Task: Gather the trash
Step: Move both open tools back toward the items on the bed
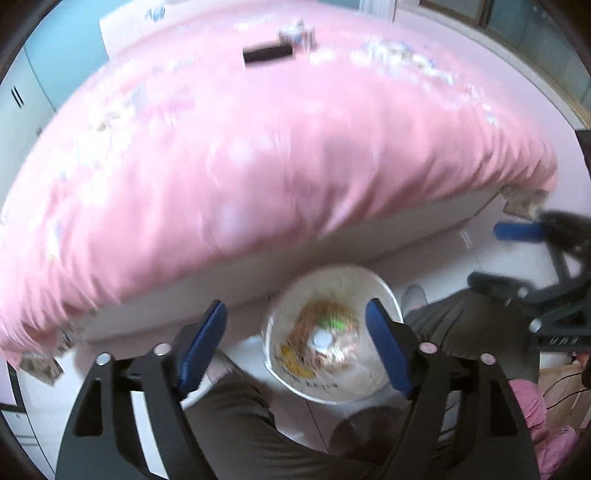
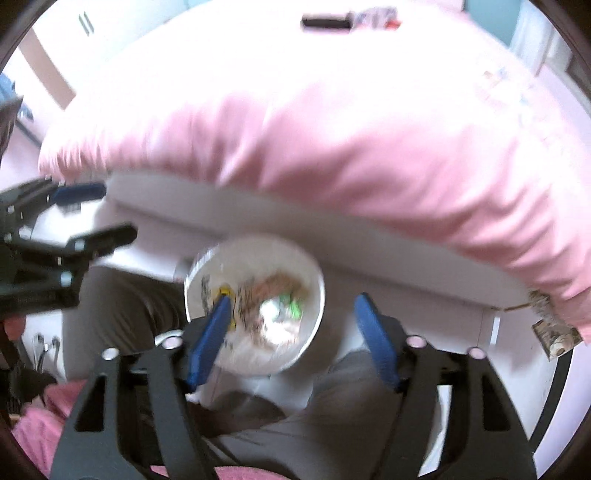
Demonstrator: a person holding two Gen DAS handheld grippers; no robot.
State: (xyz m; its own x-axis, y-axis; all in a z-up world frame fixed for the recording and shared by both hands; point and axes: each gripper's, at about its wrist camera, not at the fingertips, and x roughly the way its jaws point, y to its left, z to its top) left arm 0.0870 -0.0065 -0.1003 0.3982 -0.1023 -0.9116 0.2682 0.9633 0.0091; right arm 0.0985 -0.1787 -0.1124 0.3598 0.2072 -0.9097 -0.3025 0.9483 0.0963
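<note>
A white round bin (image 1: pixel 373 387) stands on the floor by the bed, with several wrappers and a bottle cap inside; it also shows in the right wrist view (image 2: pixel 314 273). My left gripper (image 1: pixel 295 345) is open and empty, held above the bin. My right gripper (image 2: pixel 293 332) is open and empty, also above the bin. Each gripper shows in the other's view: the right one (image 1: pixel 517 254) at the right edge, the left one (image 2: pixel 85 210) at the left edge. Small packets (image 1: pixel 297 35) lie far back on the bed.
A pink bedspread (image 1: pixel 258 147) covers the bed and hangs over its white frame (image 2: pixel 369 236). A black box (image 1: pixel 267 54) lies on the bed's far side. The person's grey-trousered legs (image 1: pixel 240 424) stand on either side of the bin. Pink cloth (image 1: pixel 532 410) lies at lower right.
</note>
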